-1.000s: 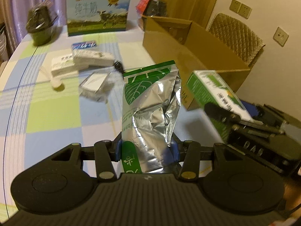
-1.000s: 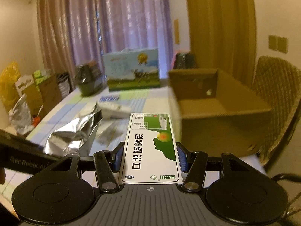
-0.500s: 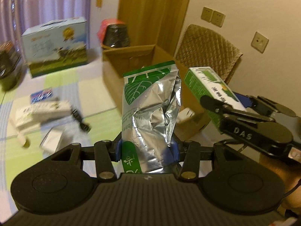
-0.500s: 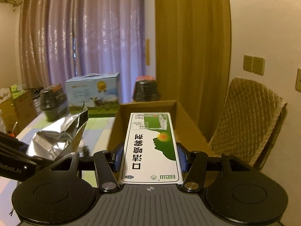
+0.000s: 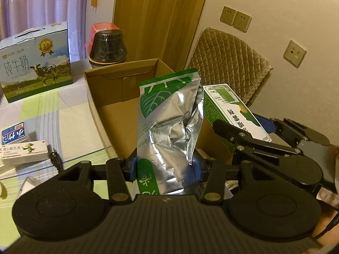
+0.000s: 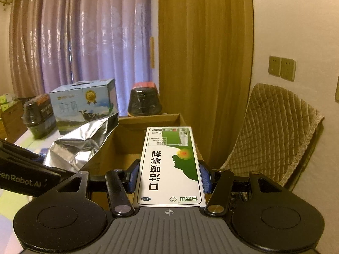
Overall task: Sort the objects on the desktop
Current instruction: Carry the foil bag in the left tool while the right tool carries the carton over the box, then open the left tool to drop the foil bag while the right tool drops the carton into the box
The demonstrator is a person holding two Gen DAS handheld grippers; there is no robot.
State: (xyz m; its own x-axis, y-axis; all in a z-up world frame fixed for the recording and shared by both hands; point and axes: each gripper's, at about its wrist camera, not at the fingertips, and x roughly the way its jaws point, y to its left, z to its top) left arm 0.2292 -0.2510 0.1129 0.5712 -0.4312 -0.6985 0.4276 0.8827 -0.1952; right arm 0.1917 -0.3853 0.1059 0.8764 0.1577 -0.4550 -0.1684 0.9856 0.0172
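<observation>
My left gripper point(image 5: 165, 167) is shut on a silver foil pouch point(image 5: 169, 122) with a green leaf print, held upright over the near end of an open cardboard box point(image 5: 118, 89). My right gripper point(image 6: 169, 177) is shut on a long green-and-white medicine carton point(image 6: 169, 165), held above the same cardboard box point(image 6: 135, 135). In the left wrist view the medicine carton point(image 5: 231, 108) and the right gripper point(image 5: 243, 135) sit just right of the pouch. The foil pouch point(image 6: 78, 146) shows at left in the right wrist view.
On the checked tablecloth point(image 5: 42, 110) stand a blue milk carton box point(image 5: 36, 61) and a black wrapped pot point(image 5: 107, 46) behind the cardboard box. Small medicine boxes point(image 5: 23, 152) and a black cable point(image 5: 56, 158) lie at left. A quilted chair point(image 5: 228, 63) stands against the wall.
Both grippers have carried their loads from over the table to the right, toward and above the cardboard box. The grips have not changed.
</observation>
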